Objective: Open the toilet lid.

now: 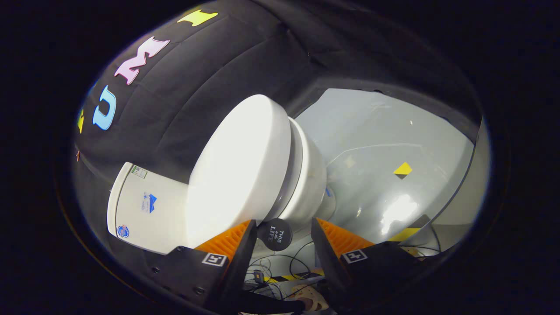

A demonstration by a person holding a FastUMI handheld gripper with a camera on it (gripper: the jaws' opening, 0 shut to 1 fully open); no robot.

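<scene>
A white toilet stands tilted in my view with its lid (pixel 238 170) down flat over the seat (pixel 297 175) and bowl (pixel 313 188). The white tank (pixel 144 210) sits behind the lid, beside one finger. A small black round knob (pixel 274 234) hangs at the lid's side rim. My gripper (pixel 284 222) is open. Its two fingertips straddle the lid's rim and the knob without pressing on either. One finger lies over the lid's top face, the other on the bowl side.
Grey glossy floor (pixel 385 144) spreads beyond the bowl, with a yellow and black marker (pixel 402 169) on it. Loose cables (pixel 280 267) and striped tape (pixel 297 276) lie under the fingers. A hand (pixel 311 302) shows below them. Black cloth wall (pixel 210 74) stands behind the toilet.
</scene>
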